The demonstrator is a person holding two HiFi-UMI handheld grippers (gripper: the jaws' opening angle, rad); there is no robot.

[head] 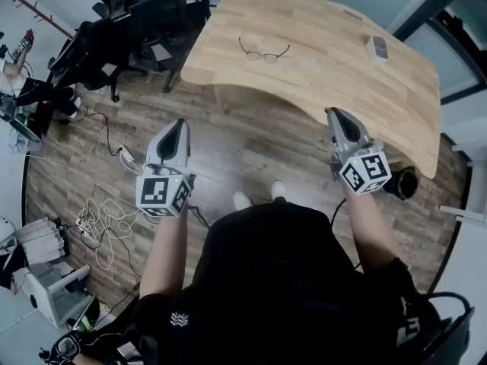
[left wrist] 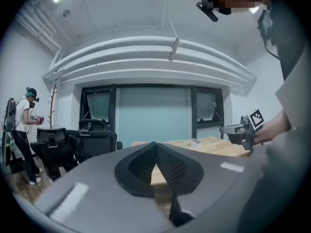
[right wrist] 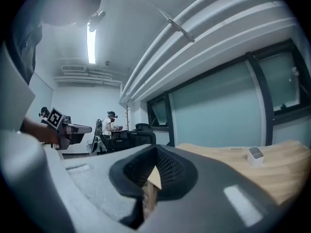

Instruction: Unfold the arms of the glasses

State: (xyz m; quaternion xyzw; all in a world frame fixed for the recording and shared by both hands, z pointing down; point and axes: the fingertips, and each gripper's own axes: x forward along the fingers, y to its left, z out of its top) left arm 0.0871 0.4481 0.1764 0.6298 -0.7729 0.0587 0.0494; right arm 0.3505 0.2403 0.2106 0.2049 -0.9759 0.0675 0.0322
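Approach step, as judged. The left gripper point(head: 179, 123) and right gripper point(head: 335, 113) were closed and empty, held short of the worktop point(head: 342, 74). The glasses point(head: 264, 52) lay toward its left end, well apart from both. The next move called for reaching forward and opening the jaws.

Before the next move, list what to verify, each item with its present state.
1. Glasses lie in the open on the wooden table: ok.
2. White box lies apart from the glasses: ok.
3. Left gripper empty: ok.
4. Right gripper empty: ok.
5. Jaws apart for a grasp: not ok, both pairs are together.
6. Grippers at the glasses: not ok, both are held well short.
7. Arms folded: cannot tell, too small.
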